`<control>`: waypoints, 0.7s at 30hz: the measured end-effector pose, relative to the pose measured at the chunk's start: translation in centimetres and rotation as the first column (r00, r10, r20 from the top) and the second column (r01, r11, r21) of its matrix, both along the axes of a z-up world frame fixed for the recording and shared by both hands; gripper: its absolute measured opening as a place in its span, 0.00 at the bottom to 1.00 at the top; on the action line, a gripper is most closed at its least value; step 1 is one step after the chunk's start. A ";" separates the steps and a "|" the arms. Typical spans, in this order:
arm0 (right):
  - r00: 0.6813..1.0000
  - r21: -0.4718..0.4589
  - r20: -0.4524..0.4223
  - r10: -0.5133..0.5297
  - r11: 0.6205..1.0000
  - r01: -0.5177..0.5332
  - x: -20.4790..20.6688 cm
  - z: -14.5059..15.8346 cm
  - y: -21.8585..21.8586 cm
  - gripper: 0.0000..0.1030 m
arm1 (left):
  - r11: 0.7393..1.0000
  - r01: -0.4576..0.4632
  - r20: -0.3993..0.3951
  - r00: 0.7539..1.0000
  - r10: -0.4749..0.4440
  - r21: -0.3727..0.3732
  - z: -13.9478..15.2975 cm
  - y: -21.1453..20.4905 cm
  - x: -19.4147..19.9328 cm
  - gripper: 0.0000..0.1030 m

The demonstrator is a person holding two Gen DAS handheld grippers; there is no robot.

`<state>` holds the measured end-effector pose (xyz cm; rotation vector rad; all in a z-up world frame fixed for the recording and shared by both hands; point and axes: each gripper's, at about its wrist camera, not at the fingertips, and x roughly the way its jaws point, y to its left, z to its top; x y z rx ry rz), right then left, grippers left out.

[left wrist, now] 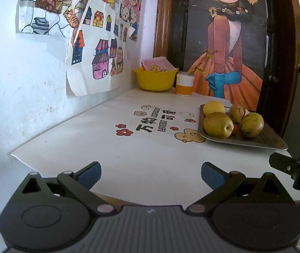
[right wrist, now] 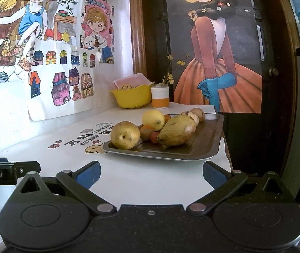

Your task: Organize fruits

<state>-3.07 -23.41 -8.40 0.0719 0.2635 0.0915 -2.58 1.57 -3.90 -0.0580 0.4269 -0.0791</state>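
Observation:
A metal tray [right wrist: 204, 145] [left wrist: 264, 141] lies near the table's right edge and holds several fruits. Among them are a brownish pear [right wrist: 125, 135] [left wrist: 218, 124], a yellow lemon [right wrist: 153, 119] [left wrist: 213, 108], a long green-yellow mango [right wrist: 176, 132] [left wrist: 252, 124], striped melon-like fruits [right wrist: 197, 113] [left wrist: 239, 113] and small orange-red fruits [right wrist: 154, 137]. My left gripper [left wrist: 151, 174] is open over the bare tabletop, left of the tray. My right gripper [right wrist: 151, 172] is open just short of the tray's near rim. Neither holds anything.
A yellow bowl [left wrist: 155, 80] [right wrist: 132, 98] with food and a white-and-orange jar [left wrist: 184, 83] [right wrist: 160, 97] stand at the back corner. Drawings cover the wall on the left; a poster on a dark door is behind. The white table [left wrist: 107, 147] has printed cartoons.

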 end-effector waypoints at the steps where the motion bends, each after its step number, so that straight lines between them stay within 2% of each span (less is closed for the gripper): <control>1: 1.000 0.000 0.000 0.000 1.000 0.000 0.0 0.0 0.0 0.99 | 1.000 0.000 0.000 1.000 0.000 0.000 0.0 0.0 0.0 0.99; 21: 1.000 -0.003 -0.003 0.002 1.000 -0.002 -0.1 0.0 0.2 0.99 | 1.000 0.001 -0.002 1.000 -0.001 -0.002 -0.1 0.1 -0.1 0.99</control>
